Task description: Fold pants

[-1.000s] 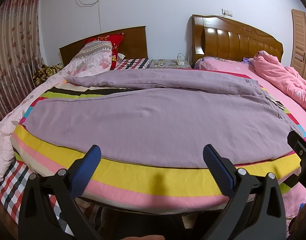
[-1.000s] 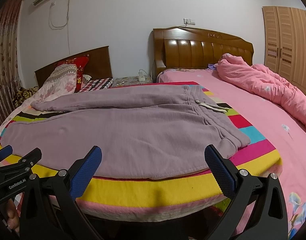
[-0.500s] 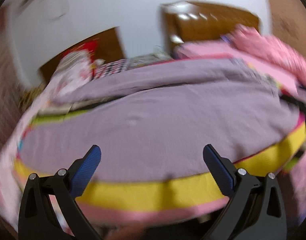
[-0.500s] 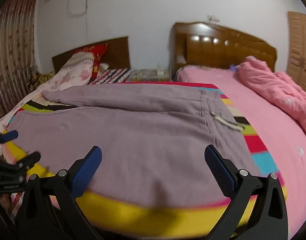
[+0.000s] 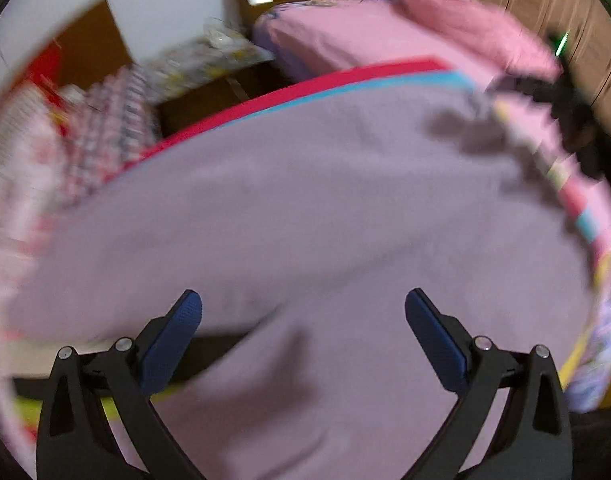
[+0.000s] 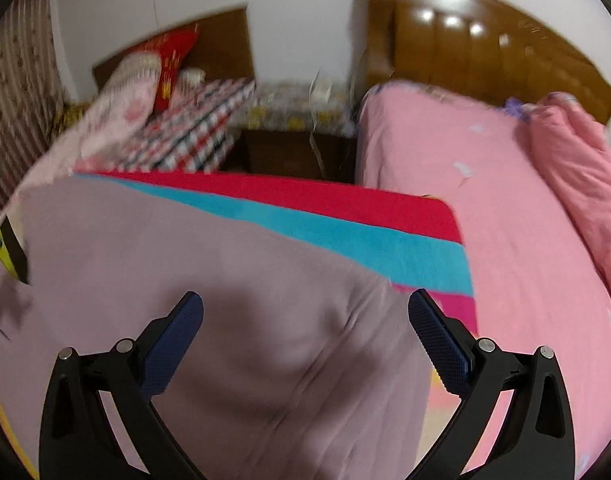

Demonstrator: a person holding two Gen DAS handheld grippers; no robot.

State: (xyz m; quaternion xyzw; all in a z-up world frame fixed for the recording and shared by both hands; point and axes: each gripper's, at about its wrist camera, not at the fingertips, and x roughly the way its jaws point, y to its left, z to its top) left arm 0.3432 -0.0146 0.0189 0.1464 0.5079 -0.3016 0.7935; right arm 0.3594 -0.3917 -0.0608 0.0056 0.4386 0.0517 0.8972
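**Both tongs over the pants**

Under my tongs lies a striped blanket (image 6: 345, 216), red and blue at its far edge. Beyond sit a nightstand (image 6: 293, 148), a pink bed (image 6: 525, 240) to the right and wooden headboards.

My left tongs (image 5: 303, 310) and right tongs (image 6: 305, 312) gape wide, gripping nothing.

The mauve pants (image 5: 305, 220) spread flat beneath and ahead of both, blurred, waistband rumpled far right.

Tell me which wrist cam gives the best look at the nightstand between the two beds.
Right wrist. The nightstand sits near centre between the checkered bedding and the pink bed, with its patterned top, dark front and a white cord visible. In the left wrist view it is pushed to the upper edge and heavily motion-blurred, only a smear of top and front.
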